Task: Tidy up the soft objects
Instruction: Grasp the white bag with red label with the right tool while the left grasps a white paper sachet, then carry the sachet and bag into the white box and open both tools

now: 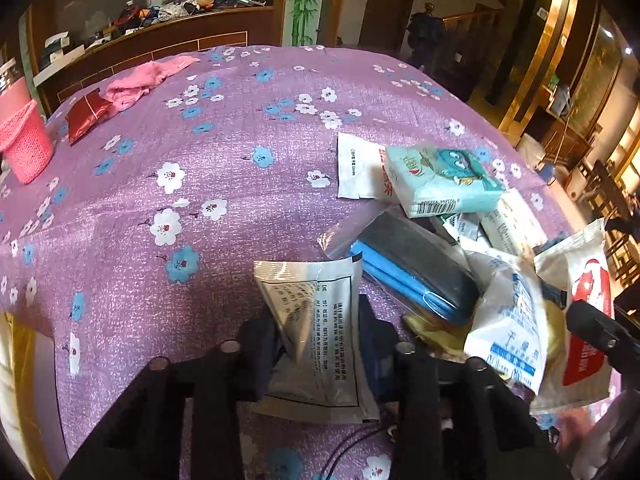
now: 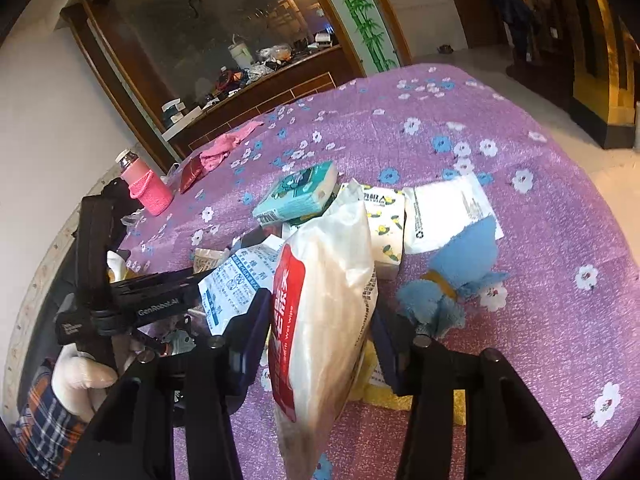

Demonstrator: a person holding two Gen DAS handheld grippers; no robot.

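Note:
My left gripper (image 1: 318, 328) is shut on a flat silver sachet (image 1: 316, 320) with printed text, held just above the purple flowered cloth (image 1: 160, 160). My right gripper (image 2: 320, 320) is shut on a white wet-wipe pack with a red label (image 2: 320, 300), lifted off the cloth; the pack also shows in the left wrist view (image 1: 580, 312). To the right of the sachet lies a pile: a teal tissue pack (image 1: 440, 180), a blue and black item in a clear bag (image 1: 412, 276), white sachets (image 1: 360, 164). A blue plush toy (image 2: 460, 276) lies right of the wipe pack.
A pink knitted bottle sleeve (image 1: 24, 148) stands at the far left, with a dark red pouch (image 1: 86, 114) and a pink cloth (image 1: 144, 78) behind it. A yellow-flowered tissue pack (image 2: 386, 224) and a white bag (image 2: 444, 212) lie in the pile. A cluttered wooden counter (image 1: 160, 28) stands beyond.

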